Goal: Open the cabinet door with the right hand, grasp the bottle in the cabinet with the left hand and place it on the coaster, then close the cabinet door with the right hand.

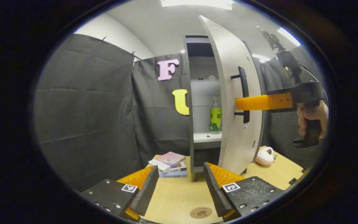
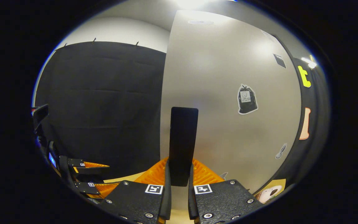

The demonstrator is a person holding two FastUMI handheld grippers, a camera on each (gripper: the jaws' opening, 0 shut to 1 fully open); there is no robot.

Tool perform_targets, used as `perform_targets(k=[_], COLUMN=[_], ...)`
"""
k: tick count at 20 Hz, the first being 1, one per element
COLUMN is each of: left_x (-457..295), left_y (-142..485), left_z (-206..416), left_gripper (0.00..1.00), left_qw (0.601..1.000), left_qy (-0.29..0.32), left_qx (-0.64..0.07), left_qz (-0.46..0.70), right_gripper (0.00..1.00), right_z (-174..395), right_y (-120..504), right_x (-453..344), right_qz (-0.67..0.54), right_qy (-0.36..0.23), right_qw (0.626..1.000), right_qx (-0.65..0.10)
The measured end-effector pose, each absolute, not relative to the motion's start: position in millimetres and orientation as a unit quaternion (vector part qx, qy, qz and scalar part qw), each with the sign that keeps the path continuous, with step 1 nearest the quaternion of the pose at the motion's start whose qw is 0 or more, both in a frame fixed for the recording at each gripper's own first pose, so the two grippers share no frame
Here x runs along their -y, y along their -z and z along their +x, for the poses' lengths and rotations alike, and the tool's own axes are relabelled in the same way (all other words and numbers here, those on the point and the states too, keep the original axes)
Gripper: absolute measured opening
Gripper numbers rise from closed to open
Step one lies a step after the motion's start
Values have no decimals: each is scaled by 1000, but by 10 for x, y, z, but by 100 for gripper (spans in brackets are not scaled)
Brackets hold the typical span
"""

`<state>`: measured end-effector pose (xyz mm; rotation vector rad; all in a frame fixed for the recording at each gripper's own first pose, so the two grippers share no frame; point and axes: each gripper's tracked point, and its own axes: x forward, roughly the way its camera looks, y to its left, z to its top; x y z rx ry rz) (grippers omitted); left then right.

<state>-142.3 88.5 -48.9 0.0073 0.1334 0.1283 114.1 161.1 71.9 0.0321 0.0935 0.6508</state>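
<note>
The grey cabinet [image 1: 191, 124] stands on the table with its door [image 1: 228, 118] swung partly open. Inside, on a shelf, a clear bottle [image 1: 215, 115] with a green label stands upright. My right gripper [image 2: 179, 175] is shut on the black vertical door handle [image 2: 183, 137], one finger on each side of it. It also reaches in from the right in the left gripper view [image 1: 264, 102], held by a hand [image 1: 312, 113]. My left gripper [image 1: 180, 189] hovers open low over the table, short of the cabinet. A round brown coaster [image 1: 200, 212] lies just below its fingers.
A stack of books [image 1: 168, 163] lies on the wooden table [image 1: 278, 171] left of the cabinet's foot. A pink plush toy [image 1: 265, 156] sits right of the door. The door's face [image 2: 228, 93] carries stickers [image 2: 246, 99].
</note>
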Motion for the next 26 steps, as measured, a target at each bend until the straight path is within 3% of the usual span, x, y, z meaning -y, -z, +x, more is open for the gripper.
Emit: perform_targets(k=[2, 16, 21, 24, 26], left_x=[-869, -445, -428, -226, -151], left_y=[407, 262, 123, 80, 47], left_z=[-1292, -186, 233, 535, 753], left_gripper=[80, 83, 84, 80, 84], left_qw=[997, 999, 998, 999, 999], left_qy=[-57, 0, -61, -49, -46], left_qx=[-60, -52, -17, -12, -4], left_qz=[4, 10, 20, 3, 14], right_gripper=[22, 24, 23, 23, 23], right_z=[1122, 726, 664, 509, 399], right_y=[-716, -725, -723, -750, -700], right_x=[-1579, -1135, -942, -688, -537], right_qz=[11, 14, -1, 0, 4], right_qy=[-322, -317, -267, -227, -202], right_qw=[945, 945, 960, 970, 975], right_qx=[-50, -77, -82, -89, -90])
